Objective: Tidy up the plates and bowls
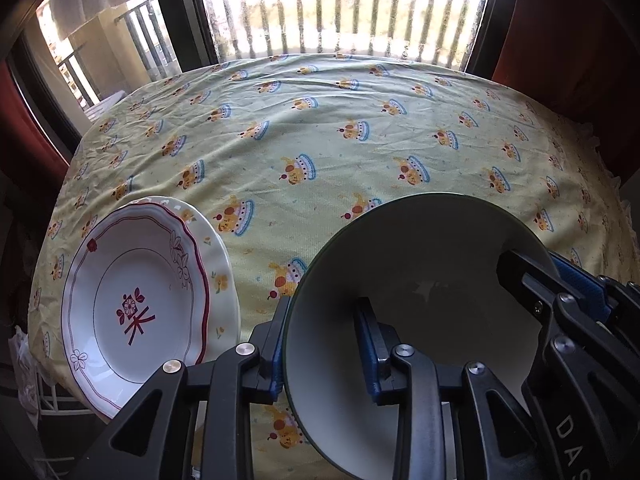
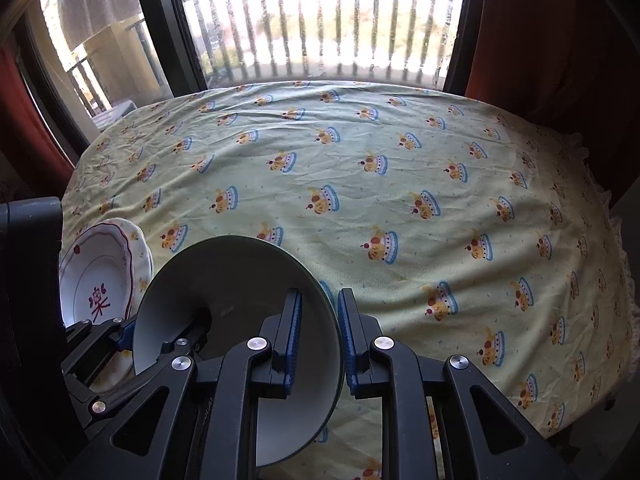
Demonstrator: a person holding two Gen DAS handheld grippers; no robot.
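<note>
A pale green bowl (image 1: 420, 280) (image 2: 236, 280) is held above the near edge of the table by both grippers. My left gripper (image 1: 324, 316) is shut on its left rim, one finger inside and one outside. My right gripper (image 2: 320, 304) is shut on its right rim, and it shows in the left wrist view (image 1: 560, 280). My left gripper also shows in the right wrist view (image 2: 160, 332). A white plate with a red rim and red flower (image 1: 132, 308) (image 2: 98, 280) lies on a larger white plate with yellow flowers (image 1: 224, 280) (image 2: 142, 260) at the near left.
The table carries a yellow cloth with cake prints (image 1: 320, 140) (image 2: 400, 180). A window with balcony railing (image 1: 340, 12) stands behind it. Red curtains (image 2: 540, 40) hang at both sides.
</note>
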